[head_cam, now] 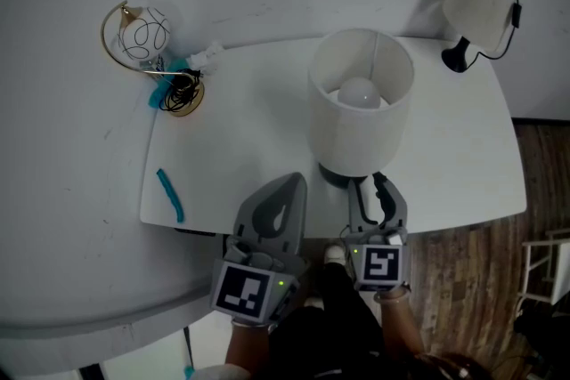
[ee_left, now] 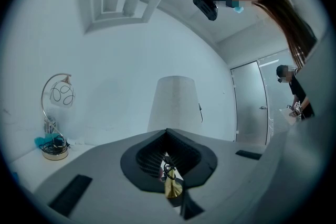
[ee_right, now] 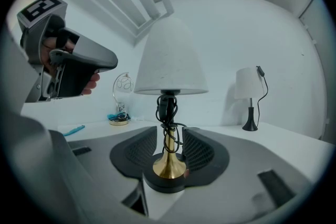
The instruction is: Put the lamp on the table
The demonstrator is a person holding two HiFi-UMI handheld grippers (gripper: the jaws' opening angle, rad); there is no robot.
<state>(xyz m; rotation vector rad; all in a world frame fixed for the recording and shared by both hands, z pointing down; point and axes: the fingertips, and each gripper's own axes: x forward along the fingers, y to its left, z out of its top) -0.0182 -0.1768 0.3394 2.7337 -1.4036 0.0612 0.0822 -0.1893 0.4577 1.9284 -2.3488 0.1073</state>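
Head view: The white rounded table (head_cam: 445, 165) stands against a pale wall, with dark wooden floor (head_cam: 472, 280) to its right. The white-shaded lamp with a brass stem (head_cam: 361, 98) stands upright on the table near the front edge. My right gripper (head_cam: 372, 190) is at its foot and my left gripper (head_cam: 287, 191) is just beside, to the left. A gold hoop lamp with a wire globe (head_cam: 142, 36) sits back left, a small white-shaded lamp on a black stand (head_cam: 476, 4) back right, and a teal pen (head_cam: 169, 194) near the left edge. The shade hides the stem.

Left gripper view: Jaws closed tip to tip, clamping nothing. A sliver of brass and black cord shows through the hollow between the pads.

Right gripper view: Jaws parted, one pad on each side of the stem, with narrow gaps visible. I cannot tell whether the wound cord brushes the right pad.
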